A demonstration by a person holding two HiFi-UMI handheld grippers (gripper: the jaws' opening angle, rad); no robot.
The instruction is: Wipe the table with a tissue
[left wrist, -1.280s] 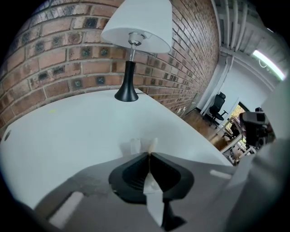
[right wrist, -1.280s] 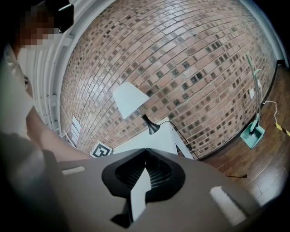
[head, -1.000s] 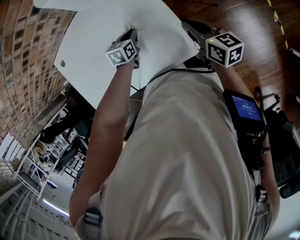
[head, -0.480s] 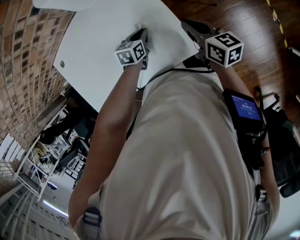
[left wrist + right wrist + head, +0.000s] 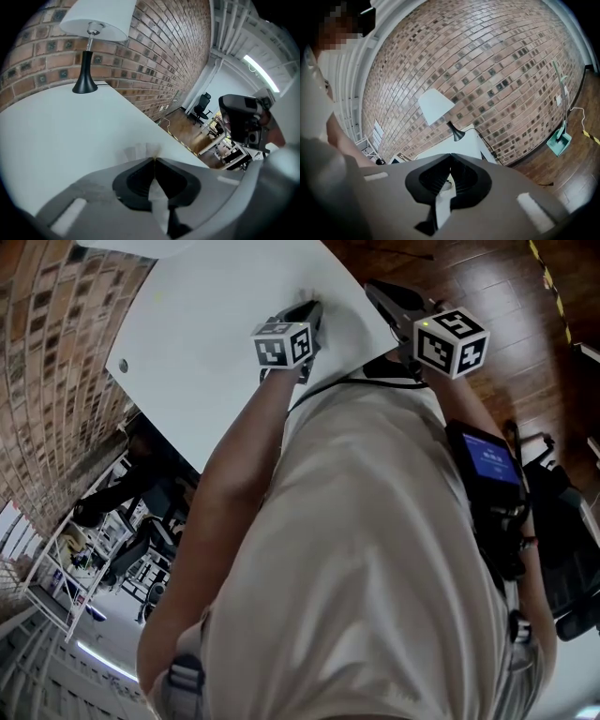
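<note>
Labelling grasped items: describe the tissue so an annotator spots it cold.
On the white table beside the brick wall, find the left gripper near the table's edge. It is shut on a small white tissue poking past its tips; only pleated folds set it apart from the table.

Bright, even light on the white surface [image 5: 206, 334], close to washed out at upper left of the head view. A ceiling strip light [image 5: 262, 72] glares at upper right of the left gripper view. The brick wall [image 5: 487, 70] bulges, corners go black in both gripper views.
</note>
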